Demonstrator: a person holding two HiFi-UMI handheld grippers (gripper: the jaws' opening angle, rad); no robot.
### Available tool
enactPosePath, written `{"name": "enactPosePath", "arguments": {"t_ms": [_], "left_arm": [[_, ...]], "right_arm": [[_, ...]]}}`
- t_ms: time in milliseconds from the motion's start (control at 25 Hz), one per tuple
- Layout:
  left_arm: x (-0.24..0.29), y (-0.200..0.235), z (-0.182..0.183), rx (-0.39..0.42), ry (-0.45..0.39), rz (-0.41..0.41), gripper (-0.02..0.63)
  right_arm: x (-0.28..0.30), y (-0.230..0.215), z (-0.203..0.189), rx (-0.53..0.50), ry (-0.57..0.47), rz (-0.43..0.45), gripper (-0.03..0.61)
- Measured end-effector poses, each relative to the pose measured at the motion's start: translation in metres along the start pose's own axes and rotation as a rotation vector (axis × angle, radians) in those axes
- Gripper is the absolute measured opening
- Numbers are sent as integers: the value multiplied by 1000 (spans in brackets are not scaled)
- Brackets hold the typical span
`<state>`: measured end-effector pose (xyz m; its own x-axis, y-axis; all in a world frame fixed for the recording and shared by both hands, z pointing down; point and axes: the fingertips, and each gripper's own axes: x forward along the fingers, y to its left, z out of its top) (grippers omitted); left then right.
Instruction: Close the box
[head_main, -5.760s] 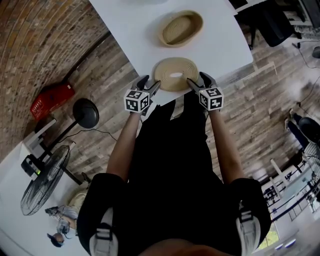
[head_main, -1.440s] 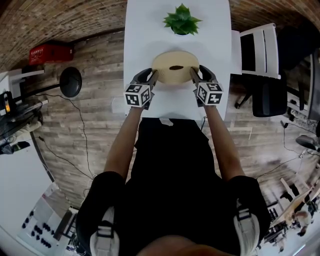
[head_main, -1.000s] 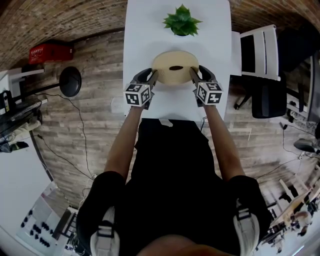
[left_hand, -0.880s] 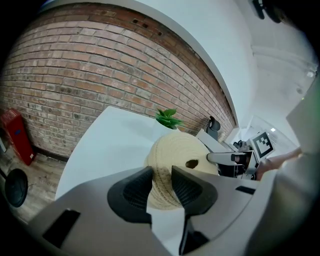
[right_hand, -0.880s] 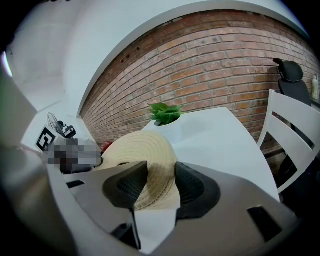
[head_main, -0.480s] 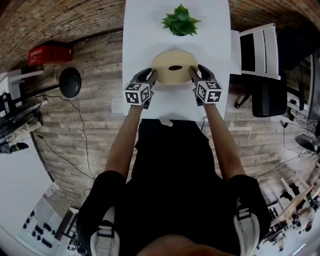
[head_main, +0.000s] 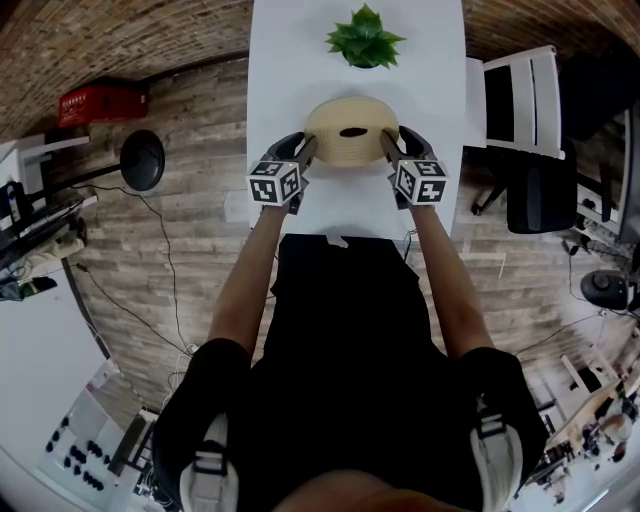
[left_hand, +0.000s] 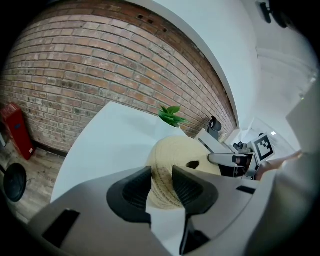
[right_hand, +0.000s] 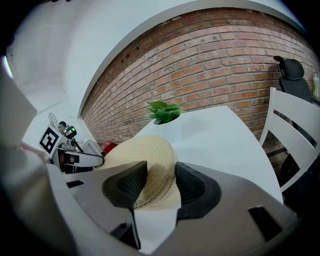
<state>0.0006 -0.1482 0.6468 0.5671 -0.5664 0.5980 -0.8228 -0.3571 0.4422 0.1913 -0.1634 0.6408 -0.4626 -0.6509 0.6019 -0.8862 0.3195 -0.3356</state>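
Your biggest risk is the whole woven box (head_main: 350, 154) sliding on the smooth white table (head_main: 290, 60). It stands mid-table, just short of the potted plant (head_main: 364, 38). If you push harder from one side than the other, it could skate sideways or nudge the plant.

Next is the lid (head_main: 332, 118), which seems to lie on top of the box, though I can't make out the seam. If one side is let go first, or either side is dragged outward on release, the lid could tip or lift back off. A crooked seat would leave the box only half closed.

The smallest risk is a strand of the weave catching on a pad as you pull away.

Both your forearms reach straight ahead, almost parallel, with the wrists angled down. The left hand-held gripper (head_main: 305, 150) and the right hand-held gripper (head_main: 388, 148) meet the lid from opposite sides. Each is closed on the lid's rim, the coiled edge filling the gap between its pads.
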Motion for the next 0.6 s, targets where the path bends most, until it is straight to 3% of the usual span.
{"name": "enactPosePath", "arguments": {"t_ms": [360,600], "left_arm": [[-13,6,3,18,-32,71,163],[-29,-12,14,16,-103,60,134]], "right_arm": [[-5,-5,-1,31,-8,-9,192],[-25,18,9,-85,-32,32,192]]}}
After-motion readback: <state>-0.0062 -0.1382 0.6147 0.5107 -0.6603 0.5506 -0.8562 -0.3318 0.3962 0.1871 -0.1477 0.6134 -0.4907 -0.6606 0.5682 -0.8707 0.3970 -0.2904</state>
